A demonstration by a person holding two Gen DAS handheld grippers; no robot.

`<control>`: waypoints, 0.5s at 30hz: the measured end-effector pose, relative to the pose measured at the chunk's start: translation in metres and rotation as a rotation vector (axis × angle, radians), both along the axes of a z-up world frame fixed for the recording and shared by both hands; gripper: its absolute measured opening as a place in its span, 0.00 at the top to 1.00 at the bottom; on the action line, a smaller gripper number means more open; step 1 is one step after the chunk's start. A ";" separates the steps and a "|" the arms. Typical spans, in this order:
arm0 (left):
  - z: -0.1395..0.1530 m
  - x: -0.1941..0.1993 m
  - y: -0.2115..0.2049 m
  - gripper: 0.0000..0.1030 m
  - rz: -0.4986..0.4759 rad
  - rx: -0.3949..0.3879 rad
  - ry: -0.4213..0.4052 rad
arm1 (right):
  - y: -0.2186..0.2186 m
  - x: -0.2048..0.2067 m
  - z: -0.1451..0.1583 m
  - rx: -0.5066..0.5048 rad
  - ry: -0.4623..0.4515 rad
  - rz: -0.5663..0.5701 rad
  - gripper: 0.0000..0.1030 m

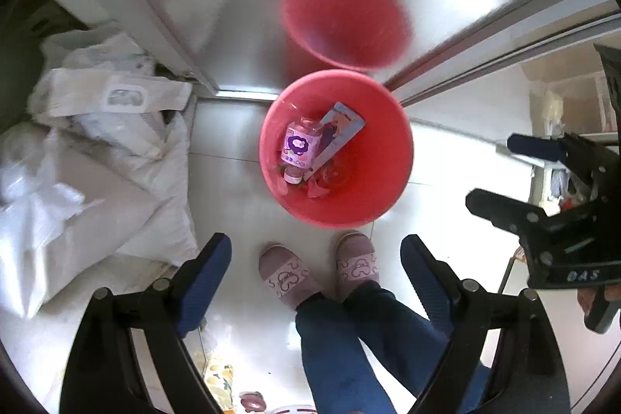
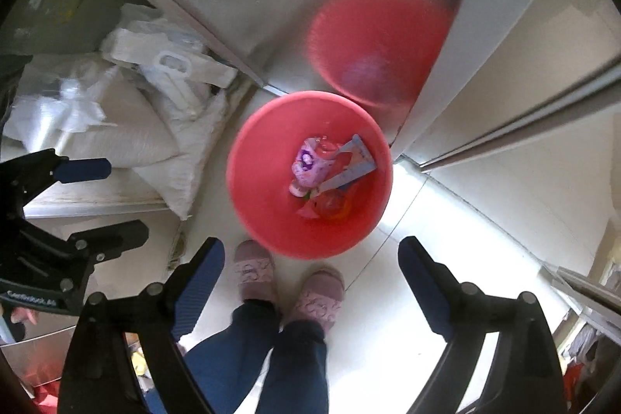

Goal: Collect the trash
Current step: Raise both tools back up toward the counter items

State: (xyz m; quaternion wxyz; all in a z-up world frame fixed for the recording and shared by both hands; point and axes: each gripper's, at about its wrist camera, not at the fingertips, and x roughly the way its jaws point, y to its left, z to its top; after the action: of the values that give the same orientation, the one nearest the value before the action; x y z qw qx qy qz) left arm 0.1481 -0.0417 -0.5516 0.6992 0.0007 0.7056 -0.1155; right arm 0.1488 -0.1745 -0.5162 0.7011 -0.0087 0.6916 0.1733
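Note:
A red plastic bin (image 1: 372, 177) stands on the pale floor below both grippers. Inside lie a pink bottle with a purple label (image 1: 298, 144), a flat blue carton (image 1: 341, 125) and some red scraps. My left gripper (image 1: 314, 247) hangs above the floor just short of the bin, pointing down, open, with nothing between its blue pads. To its right my right gripper (image 1: 493, 173) is also open and empty. In the right wrist view the same bin (image 2: 264, 189) holds the bottle (image 2: 308, 167). There my right gripper (image 2: 310, 247) is open, and my left gripper (image 2: 124, 200) shows at the left edge.
A shiny metal panel (image 1: 240, 26) rises behind the bin and mirrors it as a blurred red shape. White sacks and plastic bags (image 1: 108, 150) are piled at the left. A person's feet in pink slippers (image 1: 287, 274) and blue trousers stand right before the bin.

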 end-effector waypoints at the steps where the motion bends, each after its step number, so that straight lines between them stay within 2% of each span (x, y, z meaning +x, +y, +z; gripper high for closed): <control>1: 0.011 -0.004 0.001 0.15 0.010 -0.003 -0.004 | 0.000 -0.003 0.011 0.006 -0.006 0.004 0.13; 6: 0.084 -0.020 0.002 0.15 0.036 -0.029 -0.037 | 0.003 -0.009 0.077 -0.015 -0.062 0.024 0.13; 9: 0.134 -0.028 0.000 0.15 0.022 0.020 -0.088 | 0.004 -0.010 0.120 -0.006 -0.073 0.016 0.13; 12: 0.187 -0.034 0.003 0.15 0.041 0.036 -0.137 | 0.008 -0.012 0.173 -0.038 -0.151 0.044 0.13; 15: 0.235 -0.038 0.009 0.15 0.076 0.024 -0.171 | 0.007 -0.013 0.225 -0.021 -0.206 0.050 0.13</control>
State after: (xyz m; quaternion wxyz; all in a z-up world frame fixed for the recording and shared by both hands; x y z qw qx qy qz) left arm 0.1099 -0.0330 -0.3170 0.7606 -0.0077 0.6442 -0.0800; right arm 0.1355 -0.1675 -0.2912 0.7638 -0.0511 0.6172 0.1819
